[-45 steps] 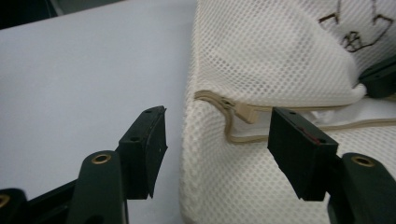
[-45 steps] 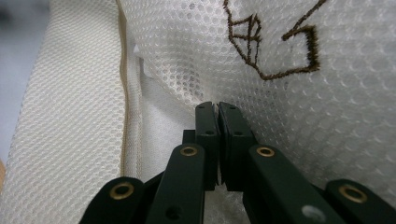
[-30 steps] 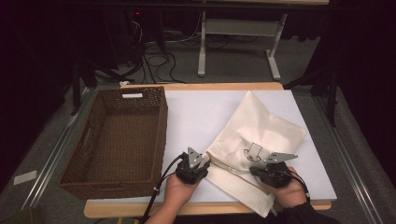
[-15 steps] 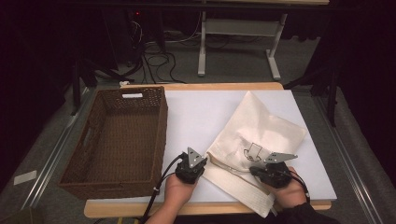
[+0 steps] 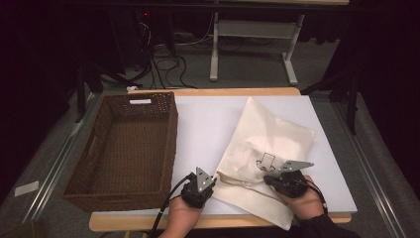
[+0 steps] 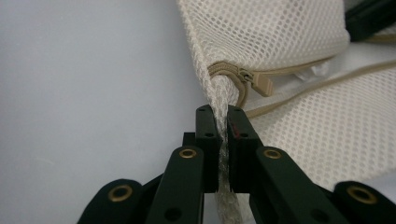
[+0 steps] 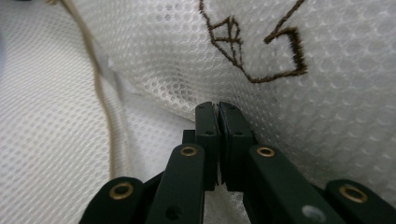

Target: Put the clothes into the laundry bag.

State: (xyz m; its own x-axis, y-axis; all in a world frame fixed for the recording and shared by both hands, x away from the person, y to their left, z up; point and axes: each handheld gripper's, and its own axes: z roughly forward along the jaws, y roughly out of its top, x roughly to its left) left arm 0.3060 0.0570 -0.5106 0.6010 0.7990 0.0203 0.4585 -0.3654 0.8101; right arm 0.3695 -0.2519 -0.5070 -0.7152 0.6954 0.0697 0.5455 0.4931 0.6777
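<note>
High view: one cream mesh laundry bag (image 5: 267, 144) lies on the white table (image 5: 208, 124), at about four o'clock from the table's middle, with one brown wicker basket (image 5: 124, 148) standing empty at nine o'clock from it.

Two grippers work the bag's near edge. The left gripper (image 5: 212, 179) sits at the bag's seven-o'clock corner; its jaws have just been closing, and in the left gripper view they pinch a gathered fold of mesh (image 6: 222, 140) just below the one tan zipper pull (image 6: 256, 80). The right gripper (image 5: 277, 174) rests on the bag at about five o'clock, beside the dark printed mark (image 5: 267, 161); in the right gripper view its jaws are pressed together, a tuck of mesh seemingly caught between them, though the fabric in the gap is hard to make out.

By my judgement the step in hand is securing a two-point hold on the bag, now just completed. The next move calls for lifting both ends together, keeping the cloth taut enough not to slip, and carrying it toward nine o'clock, probably to the basket.
</note>
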